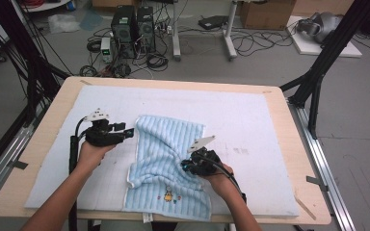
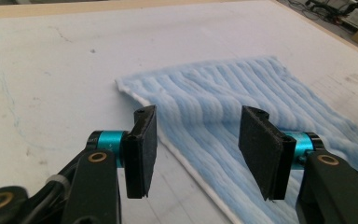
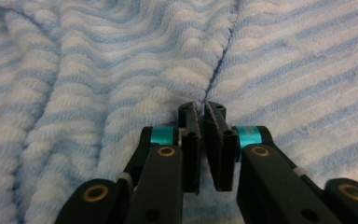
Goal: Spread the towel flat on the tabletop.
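Two tools in play. My right tool (image 3: 204,112) has its jaws nearly together, tips pressed into a crease of the towel (image 1: 168,163); I can't tell for certain that a fold of cloth is pinched between them, though it looks likely. My left tool (image 2: 196,135) stands open with nothing between the jaws, hovering just off the towel's white-bound left edge.

Step in hand, as I judge it: folding or straightening the towel. To do it well, bring the left tool down on the hem, take the edge only, not the white mat (image 1: 250,115) beneath, and move both tools together so the cloth doesn't bunch further.

Towel: light blue with ribbed stripes, small embroidered figure near the front edge, rumpled in the middle, flat at the far end. It lies on the mat mid-bench (image 1: 48,130), towards my side.
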`<state>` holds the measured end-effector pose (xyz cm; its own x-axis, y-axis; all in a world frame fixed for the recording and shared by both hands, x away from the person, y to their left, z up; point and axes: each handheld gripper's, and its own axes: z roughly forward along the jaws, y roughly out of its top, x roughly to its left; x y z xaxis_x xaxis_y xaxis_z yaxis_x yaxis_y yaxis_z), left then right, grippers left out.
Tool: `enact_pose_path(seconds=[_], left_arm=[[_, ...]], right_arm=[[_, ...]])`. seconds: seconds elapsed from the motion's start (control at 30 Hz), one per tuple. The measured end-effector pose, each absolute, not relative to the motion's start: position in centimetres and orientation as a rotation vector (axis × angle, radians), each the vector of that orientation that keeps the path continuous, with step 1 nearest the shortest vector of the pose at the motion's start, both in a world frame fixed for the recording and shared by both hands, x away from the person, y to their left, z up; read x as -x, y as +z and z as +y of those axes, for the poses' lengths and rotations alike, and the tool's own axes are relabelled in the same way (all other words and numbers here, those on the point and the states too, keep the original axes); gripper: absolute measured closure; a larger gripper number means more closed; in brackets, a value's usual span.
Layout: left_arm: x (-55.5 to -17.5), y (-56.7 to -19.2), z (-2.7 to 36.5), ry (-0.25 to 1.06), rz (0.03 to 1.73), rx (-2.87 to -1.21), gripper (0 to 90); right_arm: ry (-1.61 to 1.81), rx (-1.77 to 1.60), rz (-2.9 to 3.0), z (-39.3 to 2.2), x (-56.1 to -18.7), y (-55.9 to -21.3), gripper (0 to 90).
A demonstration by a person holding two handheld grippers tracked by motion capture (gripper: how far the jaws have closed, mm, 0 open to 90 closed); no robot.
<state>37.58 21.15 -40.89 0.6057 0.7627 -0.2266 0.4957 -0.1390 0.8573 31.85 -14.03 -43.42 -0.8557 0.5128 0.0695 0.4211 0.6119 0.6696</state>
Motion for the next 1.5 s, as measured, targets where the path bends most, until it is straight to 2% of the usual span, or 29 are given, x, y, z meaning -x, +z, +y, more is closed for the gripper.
enact_pose_path(seconds=[0.1, 0.27, 0.5, 0.63, 0.7, 0.8, 0.87, 0.9, 0.93, 1.0, 1.1, 1.33, 1.4, 1.43, 1.47, 1.5], left_arm=[[-39.6, -41.3, 20.8, 0.306, 1.056, -1.795, 46.8], [-42.4, -42.3, 20.1, 0.289, 1.117, -1.778, 43.9], [-46.2, -43.5, 17.7, 0.307, 1.151, -1.857, 41.3], [-46.7, -44.1, 16.4, 0.387, 1.147, -1.905, 40.9], [-46.8, -44.4, 16.1, 0.387, 1.153, -1.931, 41.2], [-46.8, -44.8, 15.9, 0.422, 1.136, -1.985, 45.0], [-46.7, -44.6, 15.9, 0.465, 1.140, -2.010, 53.6], [-46.6, -44.5, 15.9, 0.479, 1.131, -2.022, 63.7], [-46.5, -44.6, 15.8, 0.487, 1.122, -2.027, 78.1], [-46.6, -44.5, 15.6, 0.521, 1.113, -2.031, 85.2], [-46.9, -44.5, 16.1, 0.567, 1.150, -1.960, 86.8], [-47.4, -44.6, 17.1, 0.545, 1.177, -1.899, 86.9], [-47.4, -44.5, 17.3, 0.545, 1.177, -1.897, 86.9], [-47.5, -44.5, 17.4, 0.538, 1.183, -1.887, 86.9], [-47.6, -44.5, 17.4, 0.535, 1.188, -1.876, 86.9], [-47.7, -44.4, 17.6, 0.531, 1.187, -1.872, 86.9]], right_arm=[[1.225, -0.858, 2.629, -15.1, -32.5, -42.9, 68.6], [1.322, -0.973, 2.495, -16.7, -34.0, -42.4, 63.4], [1.277, -1.133, 2.315, -18.6, -36.0, -42.8, 53.1], [1.225, -1.216, 2.275, -19.5, -37.8, -43.2, 50.7], [1.196, -1.234, 2.264, -19.7, -38.6, -43.3, 48.5], [1.153, -1.250, 2.259, -19.7, -39.6, -43.4, 45.3], [1.116, -1.255, 2.256, -19.5, -40.3, -43.4, 43.8], [1.105, -1.248, 2.249, -19.3, -40.5, -43.4, 44.1], [1.086, -1.249, 2.253, -19.1, -40.9, -43.4, 44.7], [1.066, -1.251, 2.257, -18.8, -41.4, -43.5, 45.5], [1.071, -1.247, 2.242, -18.4, -41.8, -43.8, 47.4], [1.053, -1.261, 2.289, -17.0, -43.6, -44.3, 49.1], [1.010, -1.225, 2.321, -16.2, -44.3, -44.4, 59.1], [1.017, -1.206, 2.329, -16.1, -44.6, -44.4, 72.7], [1.007, -1.179, 2.352, -15.9, -45.1, -44.2, 81.7], [0.984, -1.156, 2.356, -15.7, -45.3, -44.1, 84.7]])
